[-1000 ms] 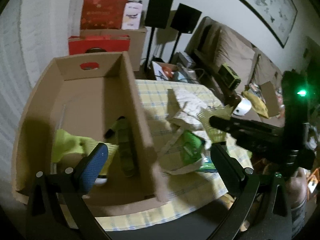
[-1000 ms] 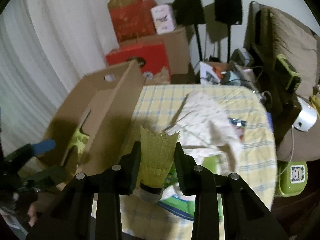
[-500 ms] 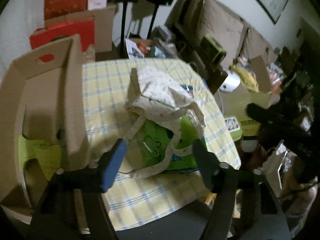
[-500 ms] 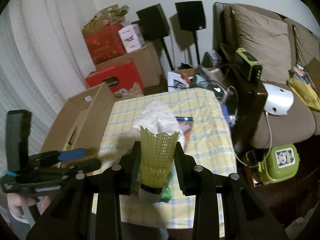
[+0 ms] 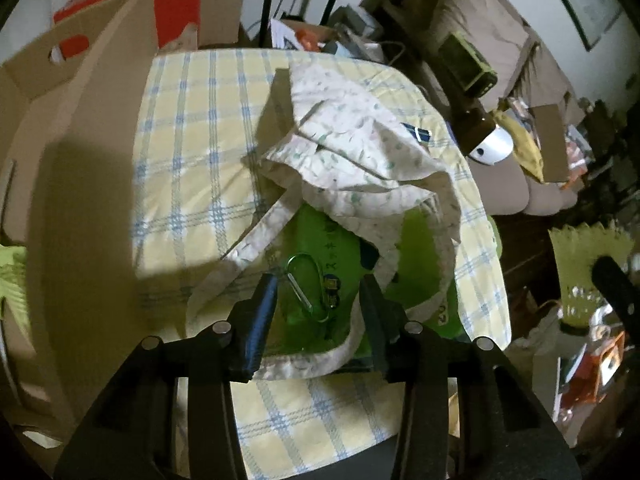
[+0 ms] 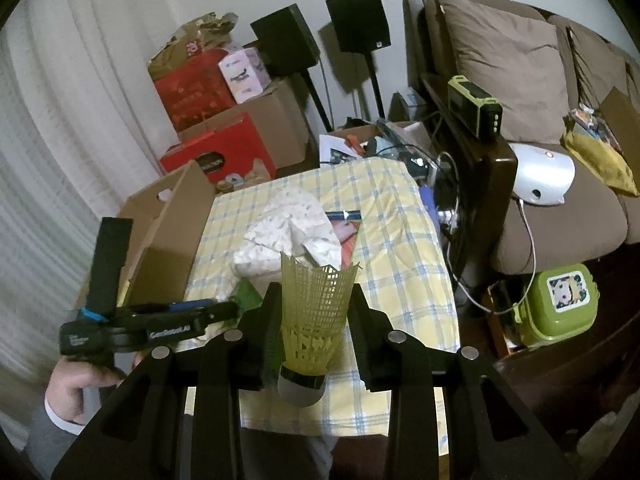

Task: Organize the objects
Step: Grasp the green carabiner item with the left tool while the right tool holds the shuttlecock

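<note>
My right gripper [image 6: 314,300] is shut on a yellow shuttlecock [image 6: 314,312], held upright above the near edge of the table; the shuttlecock also shows in the left wrist view [image 5: 586,276]. My left gripper [image 5: 318,292] is open and empty, its fingers either side of a green carabiner [image 5: 306,284] that lies on a green packet [image 5: 320,248]. A white patterned cloth bag [image 5: 352,152] lies partly over the packet. The left gripper also shows in the right wrist view [image 6: 216,312]. An open cardboard box [image 5: 80,120] stands at the table's left.
The table has a yellow checked cloth [image 5: 192,128]. Red and brown boxes [image 6: 216,120] and two black speakers [image 6: 320,36] stand behind it. A sofa [image 6: 540,120], a green lunch box [image 6: 560,304] and cables lie to the right.
My left gripper has swung right, out of the cardboard box, and come down over the green packet and carabiner. My right gripper has pulled back and up with the shuttlecock.
</note>
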The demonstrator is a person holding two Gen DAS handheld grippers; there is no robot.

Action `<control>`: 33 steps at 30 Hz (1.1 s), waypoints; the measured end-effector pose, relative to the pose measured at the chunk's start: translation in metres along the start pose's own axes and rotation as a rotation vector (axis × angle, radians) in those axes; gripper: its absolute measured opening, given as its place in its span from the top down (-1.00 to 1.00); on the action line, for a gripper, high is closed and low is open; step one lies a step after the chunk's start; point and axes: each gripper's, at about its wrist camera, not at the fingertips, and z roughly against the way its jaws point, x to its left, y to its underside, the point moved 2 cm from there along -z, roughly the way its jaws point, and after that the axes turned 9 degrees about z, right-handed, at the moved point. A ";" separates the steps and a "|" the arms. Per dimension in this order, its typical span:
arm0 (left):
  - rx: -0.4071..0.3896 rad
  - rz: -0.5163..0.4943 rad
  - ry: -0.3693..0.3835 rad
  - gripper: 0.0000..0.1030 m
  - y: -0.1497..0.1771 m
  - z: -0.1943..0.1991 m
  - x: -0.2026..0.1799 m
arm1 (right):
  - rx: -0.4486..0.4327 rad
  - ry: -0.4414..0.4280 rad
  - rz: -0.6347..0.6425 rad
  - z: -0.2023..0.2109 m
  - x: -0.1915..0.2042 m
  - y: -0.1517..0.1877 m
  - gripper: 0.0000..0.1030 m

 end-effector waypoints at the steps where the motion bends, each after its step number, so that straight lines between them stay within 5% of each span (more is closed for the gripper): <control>1: 0.003 0.006 0.003 0.25 0.000 -0.003 0.001 | 0.001 -0.001 -0.002 -0.001 0.000 0.000 0.38; 5: 0.017 0.015 0.007 0.27 0.001 -0.014 0.002 | 0.009 -0.005 0.001 -0.002 0.001 0.002 0.38; 13: 0.003 0.036 0.020 0.67 -0.001 -0.018 0.006 | 0.018 -0.012 0.000 -0.007 0.001 0.003 0.37; 22: -0.024 0.038 0.042 0.72 -0.002 -0.010 0.005 | 0.013 -0.018 0.024 -0.005 0.012 0.000 0.37; 24: -0.041 0.040 0.050 0.93 -0.002 -0.005 0.004 | 0.012 -0.017 0.029 -0.005 0.014 0.000 0.37; 33: -0.081 0.042 0.073 0.93 -0.005 0.015 0.005 | 0.017 -0.027 0.046 -0.006 0.025 -0.001 0.37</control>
